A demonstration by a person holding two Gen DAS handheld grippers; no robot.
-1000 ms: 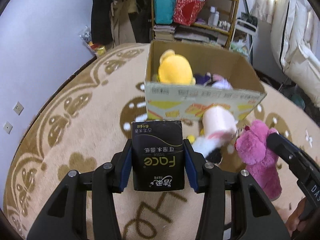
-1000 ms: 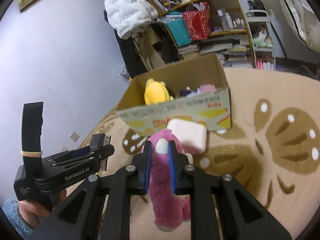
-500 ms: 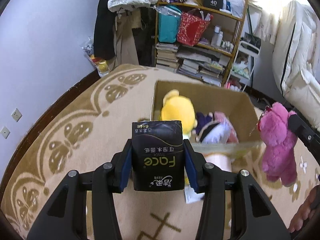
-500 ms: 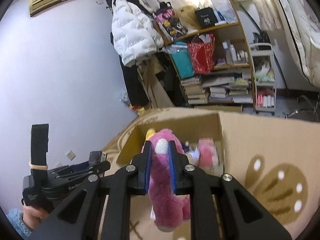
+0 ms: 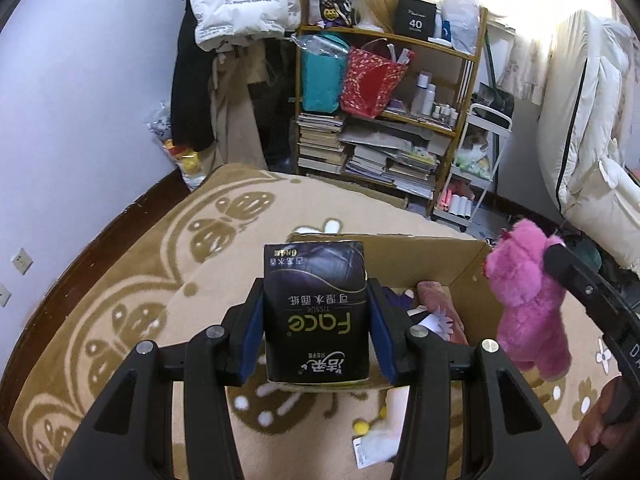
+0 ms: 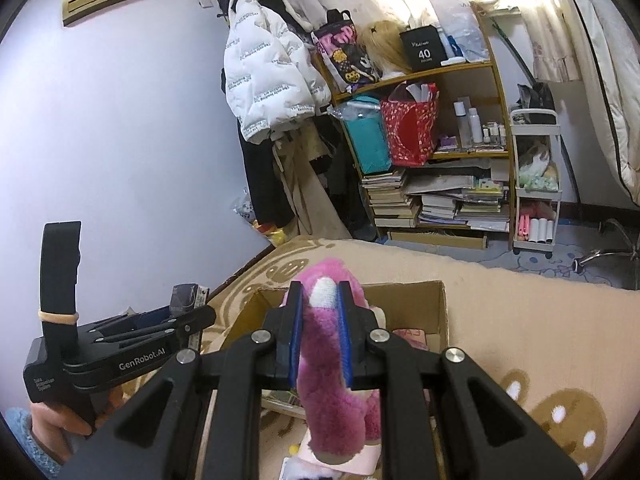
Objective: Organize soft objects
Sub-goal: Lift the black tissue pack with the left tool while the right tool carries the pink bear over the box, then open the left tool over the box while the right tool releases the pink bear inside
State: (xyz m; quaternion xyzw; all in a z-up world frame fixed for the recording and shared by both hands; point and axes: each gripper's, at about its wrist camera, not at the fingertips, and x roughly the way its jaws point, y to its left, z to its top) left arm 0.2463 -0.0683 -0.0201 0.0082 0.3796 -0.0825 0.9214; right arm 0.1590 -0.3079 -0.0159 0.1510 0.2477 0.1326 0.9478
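My left gripper is shut on a black tissue pack with "Face" printed on it, held over the near wall of the open cardboard box. My right gripper is shut on a pink plush bear, which hangs above the box. The same bear shows at the right of the left wrist view. Plush toys lie inside the box. In the right wrist view the left gripper appears at the left with the pack in it.
A beige patterned rug covers the floor. A white and pink soft toy lies on the rug in front of the box. Behind stand a cluttered bookshelf, hung coats and a white cart.
Both grippers rose and moved toward the box with their loads. The box has slid lower in both views, and the bear now hangs over the box instead of in front of it.
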